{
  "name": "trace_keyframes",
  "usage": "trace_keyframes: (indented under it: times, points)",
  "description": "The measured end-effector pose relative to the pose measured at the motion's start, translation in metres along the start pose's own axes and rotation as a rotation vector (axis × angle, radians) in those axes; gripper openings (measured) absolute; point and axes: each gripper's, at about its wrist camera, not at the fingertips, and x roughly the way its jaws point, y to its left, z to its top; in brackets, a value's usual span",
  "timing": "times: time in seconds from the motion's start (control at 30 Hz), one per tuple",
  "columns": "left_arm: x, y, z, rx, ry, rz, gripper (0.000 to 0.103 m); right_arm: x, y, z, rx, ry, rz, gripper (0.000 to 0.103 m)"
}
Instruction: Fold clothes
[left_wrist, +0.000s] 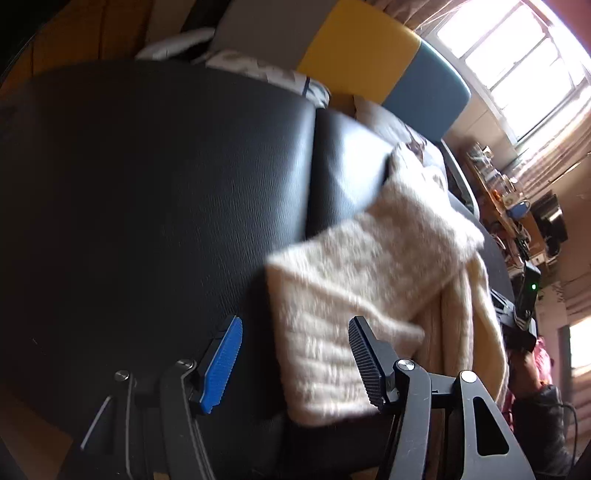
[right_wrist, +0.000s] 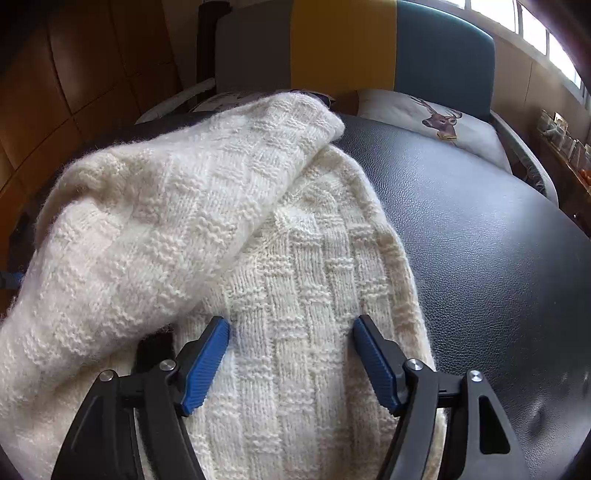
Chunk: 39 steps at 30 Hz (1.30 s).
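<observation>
A cream knitted sweater (right_wrist: 295, 295) lies on a black leather surface (right_wrist: 498, 258). One part (right_wrist: 147, 221), seemingly a sleeve, is folded across its body. In the left wrist view the sweater (left_wrist: 351, 295) sits to the right, its folded end between the fingers. My left gripper (left_wrist: 295, 332) is open, with the knit end lying between its jaws, not clamped. My right gripper (right_wrist: 291, 332) is open just above the sweater's body, holding nothing.
The black leather surface (left_wrist: 147, 203) spreads wide to the left of the sweater. Behind it stand a grey, yellow and blue panel (right_wrist: 351, 44) and a deer-print cushion (right_wrist: 443, 122). A cluttered shelf (left_wrist: 517, 206) and bright windows (left_wrist: 517, 66) are at the right.
</observation>
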Motion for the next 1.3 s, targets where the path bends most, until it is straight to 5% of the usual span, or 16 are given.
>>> trace_keyframes:
  times: [0.1, 0.13, 0.2, 0.27, 0.4, 0.57, 0.67, 0.77, 0.87, 0.93, 1.1, 1.3]
  points:
    - [0.014, -0.009, -0.011, 0.001, 0.002, 0.004, 0.060, -0.001, 0.003, 0.000, -0.006, -0.006, -0.001, 0.072]
    - [0.017, -0.015, -0.014, 0.008, -0.016, -0.005, 0.050, -0.001, 0.005, 0.000, -0.008, -0.006, -0.001, 0.072]
    - [0.016, -0.021, -0.011, -0.006, -0.056, -0.036, 0.011, -0.001, 0.005, 0.000, -0.015, -0.006, -0.001, 0.072]
    - [0.008, -0.023, -0.003, -0.041, -0.111, -0.079, 0.010, -0.001, 0.003, 0.000, -0.022, -0.006, 0.001, 0.072]
    - [-0.075, 0.002, 0.029, -0.130, -0.375, -0.120, 0.010, -0.001, 0.004, -0.001, -0.021, -0.007, 0.006, 0.072]
    - [-0.133, 0.077, 0.062, -0.284, -0.496, 0.143, 0.010, -0.003, 0.008, -0.004, -0.020, -0.016, -0.002, 0.072]
    - [-0.123, 0.129, 0.070, -0.479, -0.396, 0.271, 0.014, -0.003, 0.008, -0.005, -0.018, -0.020, -0.002, 0.072]
    - [-0.120, 0.136, 0.050, -0.551, -0.370, 0.077, 0.017, -0.002, 0.008, -0.005, -0.015, -0.025, -0.005, 0.073]
    - [-0.101, 0.093, 0.023, -0.413, -0.299, -0.189, 0.035, 0.001, 0.003, -0.002, -0.011, -0.028, -0.008, 0.074]
    - [-0.069, 0.048, 0.003, -0.309, -0.178, -0.333, 0.043, 0.003, 0.000, -0.001, -0.011, -0.032, -0.009, 0.075]
    - [0.013, -0.045, -0.040, -0.188, 0.094, -0.451, 0.045, 0.001, -0.002, -0.003, -0.006, -0.045, -0.001, 0.075]
    - [0.037, -0.088, -0.042, -0.210, 0.138, -0.517, 0.057, -0.002, 0.000, -0.004, -0.015, -0.032, 0.000, 0.076]
